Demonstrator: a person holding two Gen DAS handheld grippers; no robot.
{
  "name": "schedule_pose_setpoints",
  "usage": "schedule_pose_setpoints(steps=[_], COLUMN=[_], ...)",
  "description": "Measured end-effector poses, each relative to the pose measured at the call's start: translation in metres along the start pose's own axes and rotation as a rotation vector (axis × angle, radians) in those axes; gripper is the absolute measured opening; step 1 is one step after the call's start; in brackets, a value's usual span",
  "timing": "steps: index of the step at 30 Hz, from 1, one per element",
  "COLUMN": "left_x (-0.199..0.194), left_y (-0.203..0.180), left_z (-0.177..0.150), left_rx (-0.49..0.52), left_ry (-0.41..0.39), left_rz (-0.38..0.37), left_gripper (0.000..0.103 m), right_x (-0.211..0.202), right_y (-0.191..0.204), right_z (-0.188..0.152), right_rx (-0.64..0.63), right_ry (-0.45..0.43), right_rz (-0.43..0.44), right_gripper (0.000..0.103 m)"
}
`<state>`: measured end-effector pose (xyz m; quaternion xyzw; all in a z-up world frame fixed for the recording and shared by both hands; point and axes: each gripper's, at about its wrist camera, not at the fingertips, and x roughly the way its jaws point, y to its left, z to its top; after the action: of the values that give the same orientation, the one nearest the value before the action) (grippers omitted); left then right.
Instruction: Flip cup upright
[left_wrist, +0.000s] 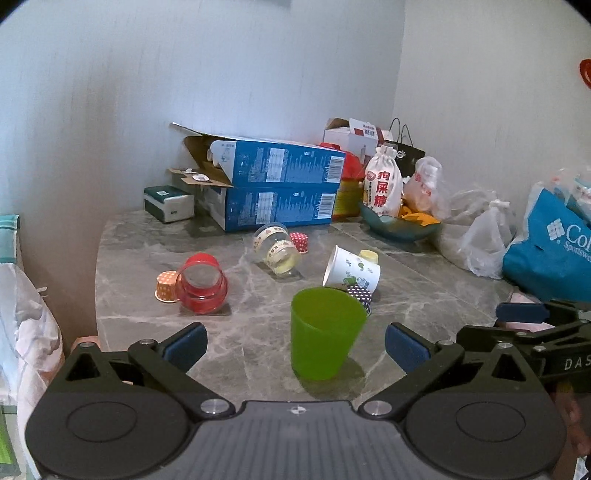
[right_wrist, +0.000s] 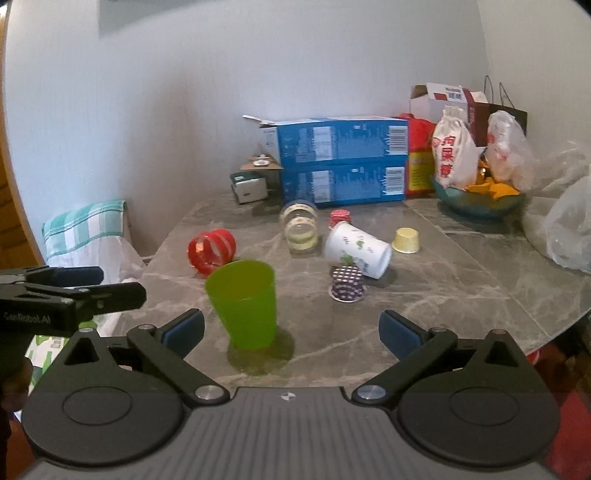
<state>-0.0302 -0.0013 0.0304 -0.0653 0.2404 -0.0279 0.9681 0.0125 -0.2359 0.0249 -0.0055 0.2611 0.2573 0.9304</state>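
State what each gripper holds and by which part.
Nothing. The left gripper and right gripper are both open; the green cup stands upright, untouched.

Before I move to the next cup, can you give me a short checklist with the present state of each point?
1. Green cup stands upright, mouth up, on the marble table: ok.
2. Left claw open, pads clear of the green cup: ok.
3. Right claw open and holding nothing: ok.
4. White paper cup upright: not ok, it lies on its side, mouth toward the right.
5. Free path to the white paper cup: not ok, the dark dotted small cup sits right in front of it, perhaps touching.
6. Red clear cup and clear taped cup upright: not ok, both lie on their sides.
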Motion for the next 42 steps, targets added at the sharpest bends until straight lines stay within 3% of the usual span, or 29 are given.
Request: schedule_pose_setpoints(steps=[16, 42], left_x=[0.016, 0.017], left_y=[-0.016, -0.014], left_z=[0.002, 0.000], left_rx=[0.009, 0.005], left_ry=[0.065, 0.060], left_rz=[0.046, 0.053], left_gripper=[0.103, 0.103], right_x=[0.007, 0.006], right_y=[-0.017, -0.020], right_z=[-0.004, -0.003], right_rx=[0.042, 0.063], right_ry=[0.009, -0.003], right_rz=[-0.005, 0.016], right_gripper=[0.102, 0.102])
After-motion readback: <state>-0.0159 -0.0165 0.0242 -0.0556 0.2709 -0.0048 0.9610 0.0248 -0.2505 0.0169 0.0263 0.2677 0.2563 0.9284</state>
